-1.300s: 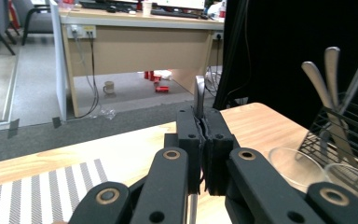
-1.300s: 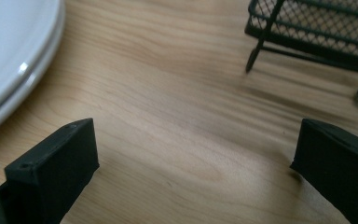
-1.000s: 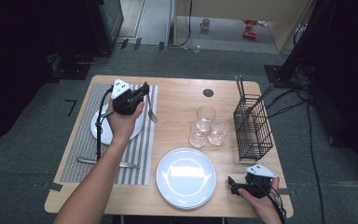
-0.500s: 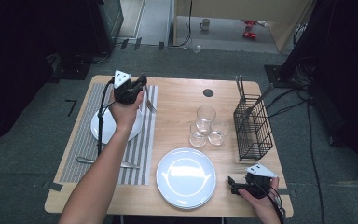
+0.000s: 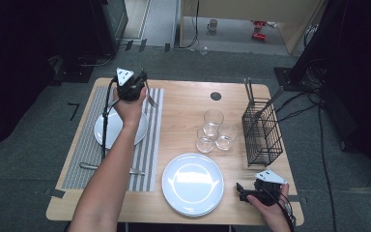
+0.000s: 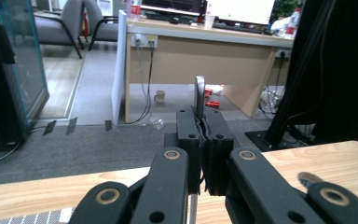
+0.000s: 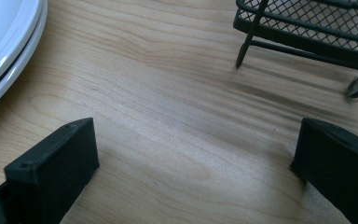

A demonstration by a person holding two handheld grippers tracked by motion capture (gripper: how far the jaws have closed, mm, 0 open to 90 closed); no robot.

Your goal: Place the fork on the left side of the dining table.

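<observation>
Your left gripper [image 5: 134, 87] has its jaws pressed together on a fork [image 5: 149, 98], whose handle stands up between the pads in the left gripper view, while the tines seem to point out to the side of your hand in the blurry high view. Just below it lies the striped placemat [image 5: 152, 140] with a small plate [image 5: 107, 129]. Your right gripper [image 5: 245, 192] rests on the table [image 5: 183, 104], jaws wide apart and holding nothing, stacked plates [image 5: 192, 183] just beside it.

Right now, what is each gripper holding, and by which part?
The left gripper is shut on a fork, gripped on its handle, tines toward the striped placemat. The right gripper is open, holding nothing.
</observation>
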